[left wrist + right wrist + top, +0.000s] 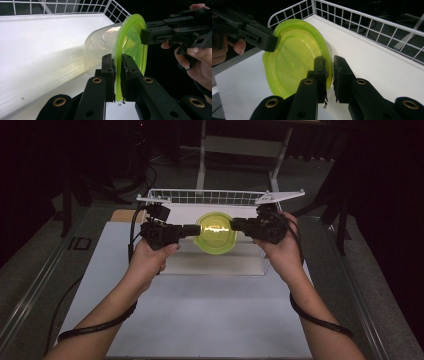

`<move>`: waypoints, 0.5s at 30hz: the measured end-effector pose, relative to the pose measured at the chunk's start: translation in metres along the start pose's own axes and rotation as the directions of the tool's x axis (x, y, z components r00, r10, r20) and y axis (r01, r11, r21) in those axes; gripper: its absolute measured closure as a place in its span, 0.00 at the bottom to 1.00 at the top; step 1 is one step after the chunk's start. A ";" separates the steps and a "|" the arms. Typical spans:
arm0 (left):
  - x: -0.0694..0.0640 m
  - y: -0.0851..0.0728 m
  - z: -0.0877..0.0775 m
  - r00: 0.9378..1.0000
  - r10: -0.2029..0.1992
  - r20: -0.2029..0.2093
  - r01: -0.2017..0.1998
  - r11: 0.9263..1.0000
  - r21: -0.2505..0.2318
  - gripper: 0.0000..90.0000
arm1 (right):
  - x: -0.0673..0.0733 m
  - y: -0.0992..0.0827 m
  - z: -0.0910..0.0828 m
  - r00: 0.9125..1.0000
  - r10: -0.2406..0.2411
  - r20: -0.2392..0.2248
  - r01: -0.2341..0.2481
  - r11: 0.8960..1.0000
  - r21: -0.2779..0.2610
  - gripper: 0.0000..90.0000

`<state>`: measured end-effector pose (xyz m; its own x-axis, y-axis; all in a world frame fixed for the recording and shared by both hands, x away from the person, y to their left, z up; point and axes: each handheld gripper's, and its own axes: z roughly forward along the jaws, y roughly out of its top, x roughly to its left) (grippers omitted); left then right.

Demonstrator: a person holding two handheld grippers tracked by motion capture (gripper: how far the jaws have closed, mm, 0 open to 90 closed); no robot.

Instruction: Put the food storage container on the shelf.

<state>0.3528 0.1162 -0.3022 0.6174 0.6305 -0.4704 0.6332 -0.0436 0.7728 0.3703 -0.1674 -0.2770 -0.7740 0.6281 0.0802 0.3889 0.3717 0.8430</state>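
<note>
**Two claws, one green lid**

Dark room, white table [210, 320], and a wire basket [220, 196] at the back. Your left gripper [196, 230] comes in from the left and pinches the lid's [216, 233] edge tight. The clear tub [100, 50] hangs between both claws, lying on its side above the table. Your right gripper [234, 224] pinches the other edge. Both hands reach in, level, facing each other.

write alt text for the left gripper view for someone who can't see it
The left gripper has its two black jaws shut on the rim of a green lid fitted to a clear container lying on its side over a white surface. The right gripper, held in a hand, meets the lid's far edge; a white wire basket stands behind.
</note>
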 end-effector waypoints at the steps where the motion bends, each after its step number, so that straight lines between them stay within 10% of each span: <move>1: 0.002 0.002 0.001 1.000 -0.006 -0.002 0.006 1.000 0.002 0.92 | -0.002 0.002 0.002 1.000 0.002 0.002 -0.002 1.000 0.004 0.91; 15: 0.021 0.015 0.021 0.995 -0.096 -0.020 0.097 0.995 0.031 0.91 | -0.027 0.019 0.022 0.998 0.066 0.016 -0.068 0.991 0.114 0.90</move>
<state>0.3852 0.1125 -0.3097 0.5440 0.6473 -0.5340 0.7042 -0.0061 0.7100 0.4100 -0.1624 -0.2749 -0.7387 0.6619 0.1275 0.4945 0.4036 0.7697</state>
